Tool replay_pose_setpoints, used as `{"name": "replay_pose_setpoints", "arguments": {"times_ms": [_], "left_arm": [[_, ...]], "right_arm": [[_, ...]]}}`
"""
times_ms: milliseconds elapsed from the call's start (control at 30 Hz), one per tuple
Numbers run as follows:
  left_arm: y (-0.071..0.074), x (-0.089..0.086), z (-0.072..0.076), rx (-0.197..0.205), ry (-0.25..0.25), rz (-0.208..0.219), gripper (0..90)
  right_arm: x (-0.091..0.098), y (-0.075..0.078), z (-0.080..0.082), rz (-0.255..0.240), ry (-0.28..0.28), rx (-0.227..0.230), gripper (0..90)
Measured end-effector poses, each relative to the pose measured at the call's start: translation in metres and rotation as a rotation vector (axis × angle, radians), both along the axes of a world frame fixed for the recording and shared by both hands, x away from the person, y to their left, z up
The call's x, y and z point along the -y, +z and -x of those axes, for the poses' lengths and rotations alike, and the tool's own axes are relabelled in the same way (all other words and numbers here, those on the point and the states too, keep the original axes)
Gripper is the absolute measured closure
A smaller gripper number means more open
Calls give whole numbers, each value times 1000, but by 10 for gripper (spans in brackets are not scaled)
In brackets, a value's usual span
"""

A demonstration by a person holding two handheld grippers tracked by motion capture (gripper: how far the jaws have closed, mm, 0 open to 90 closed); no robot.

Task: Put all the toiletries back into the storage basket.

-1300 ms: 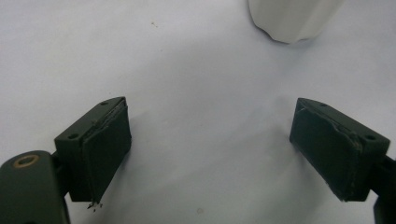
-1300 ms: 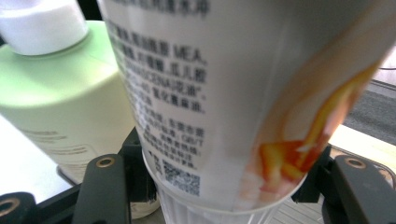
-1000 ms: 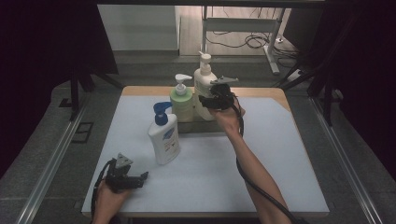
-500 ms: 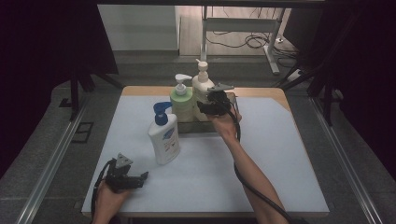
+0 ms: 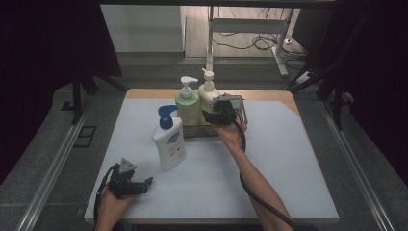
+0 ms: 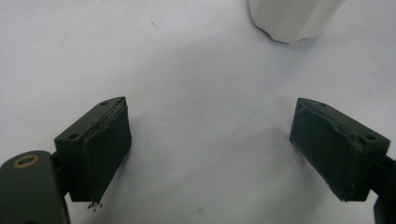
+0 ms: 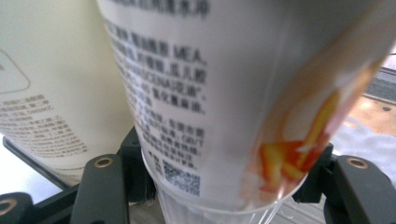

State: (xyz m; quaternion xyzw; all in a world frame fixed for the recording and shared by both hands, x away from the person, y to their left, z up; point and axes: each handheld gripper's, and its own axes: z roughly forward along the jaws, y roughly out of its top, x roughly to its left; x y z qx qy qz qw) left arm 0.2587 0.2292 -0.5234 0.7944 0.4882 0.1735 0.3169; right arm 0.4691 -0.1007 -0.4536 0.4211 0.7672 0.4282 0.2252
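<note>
Currently we pinch a tube [image 7: 219, 107] cap-down in the right gripper [image 5: 222, 115], at the rack [image 5: 243, 111] beside the cream bottle [image 5: 208, 96] and green bottle [image 5: 187, 103]. If lowered off-centre, the tube could knock those bottles over. Our left gripper [image 5: 144, 182] rests spread and empty near the blue-capped bottle [image 5: 169, 142]; bottle contents cannot be judged.

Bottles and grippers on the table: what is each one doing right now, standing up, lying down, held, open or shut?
Blue-pump bottle: upright, standing free on the table.
Green bottle: upright, at the back.
Cream bottle: upright, beside the green one.
Printed bottle: upright, gripped between the jaws.
Right hand-held gripper: shut on the printed bottle.
Left hand-held gripper: open, nothing between its jaws, resting low over the table.
</note>
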Motion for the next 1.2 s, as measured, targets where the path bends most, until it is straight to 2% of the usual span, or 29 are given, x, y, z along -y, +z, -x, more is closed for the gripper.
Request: {"name": "replay_pose_setpoints", "arguments": {"times_ms": [300, 633, 933, 1000, 1200], "left_arm": [[0, 0, 0, 0, -1, 0, 122], [0, 0, 0, -1, 0, 0, 122], [0, 0, 0, -1, -1, 0, 122], [0, 0, 0, -1, 0, 0, 122], [0, 0, 0, -1, 0, 0, 122]], "right_arm": [[-5, -9, 10, 12, 10, 16, 364], [-1, -7, 12, 31, 46, 15, 335], [16, 3, 23, 16, 81, -2, 358], [23, 7, 28, -14, 95, -13, 372], [34, 13, 33, -7, 110, -29, 407]]}}
